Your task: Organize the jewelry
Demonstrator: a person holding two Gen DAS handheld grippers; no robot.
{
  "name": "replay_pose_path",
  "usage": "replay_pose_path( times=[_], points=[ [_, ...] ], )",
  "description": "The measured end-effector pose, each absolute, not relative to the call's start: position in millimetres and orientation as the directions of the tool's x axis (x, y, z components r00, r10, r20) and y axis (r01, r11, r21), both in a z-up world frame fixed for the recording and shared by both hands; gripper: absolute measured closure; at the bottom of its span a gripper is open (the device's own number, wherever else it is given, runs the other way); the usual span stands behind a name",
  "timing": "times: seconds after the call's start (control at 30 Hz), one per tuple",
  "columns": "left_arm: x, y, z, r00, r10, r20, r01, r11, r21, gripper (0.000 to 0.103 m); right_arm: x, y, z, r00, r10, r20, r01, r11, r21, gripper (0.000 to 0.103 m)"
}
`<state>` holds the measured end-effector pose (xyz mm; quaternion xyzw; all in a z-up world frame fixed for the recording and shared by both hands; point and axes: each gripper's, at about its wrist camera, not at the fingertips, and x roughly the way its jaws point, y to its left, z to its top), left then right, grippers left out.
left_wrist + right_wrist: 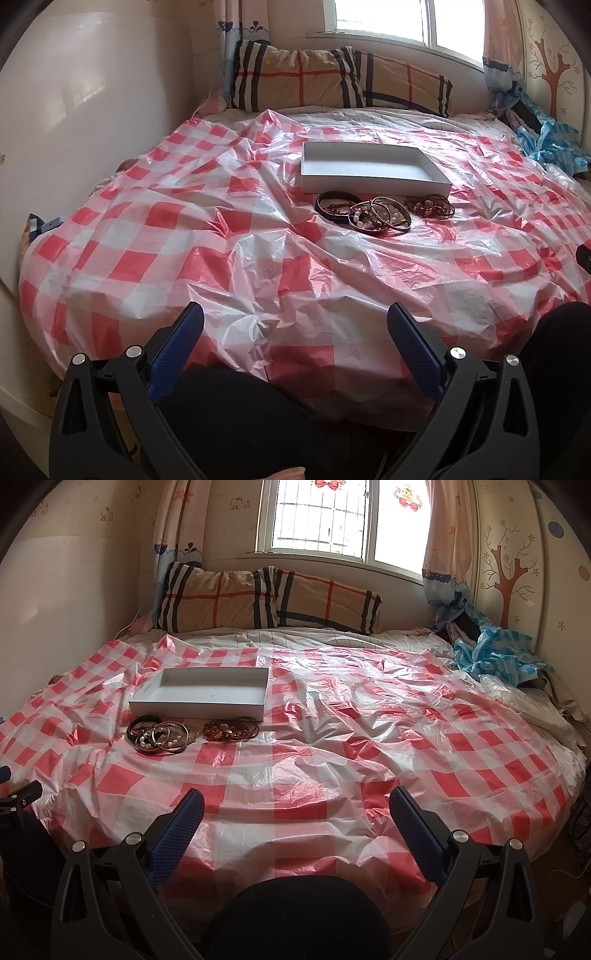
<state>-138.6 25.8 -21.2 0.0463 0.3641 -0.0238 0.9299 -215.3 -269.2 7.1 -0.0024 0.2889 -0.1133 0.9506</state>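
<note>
I see a shallow white box [373, 168] lying flat and open-topped on the checked sheet, nothing in it. Just in front of its near wall I see a heap of bangles and beaded bracelets [364, 214], overlapping one another, and beside them a brown tangle of beaded strings [428, 206]. The heap lies outside the box.

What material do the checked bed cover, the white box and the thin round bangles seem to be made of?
Checked cover: thin plastic film, glossy; it crinkles sharply and shines in the window light.
White box: probably matte cardboard; thin straight walls, no shine.
Thin bangles: likely metal, polished; narrow rigid rings with bright glints, though coated plastic is possible.
</note>
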Motion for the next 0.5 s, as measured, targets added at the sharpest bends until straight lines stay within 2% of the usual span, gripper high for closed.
replay_pose_path(
  times=[0.33, 0.5],
  points=[
    [-138.9, 25.9, -21.1, 0.736, -0.011, -0.677, 0.076, 0.995, 0.066, 0.007, -218.3, -271.9, 8.4, 0.814, -0.211, -0.541, 0.203, 0.976, -0.075, 0.007],
    [-140.1, 26.2, -20.0, 0.739, -0.01, -0.673, 0.074, 0.995, 0.066, 0.007, -222.5, -272.4, 10.6, 0.837, -0.208, -0.506, 0.196, 0.977, -0.077, 0.007]
  ],
)
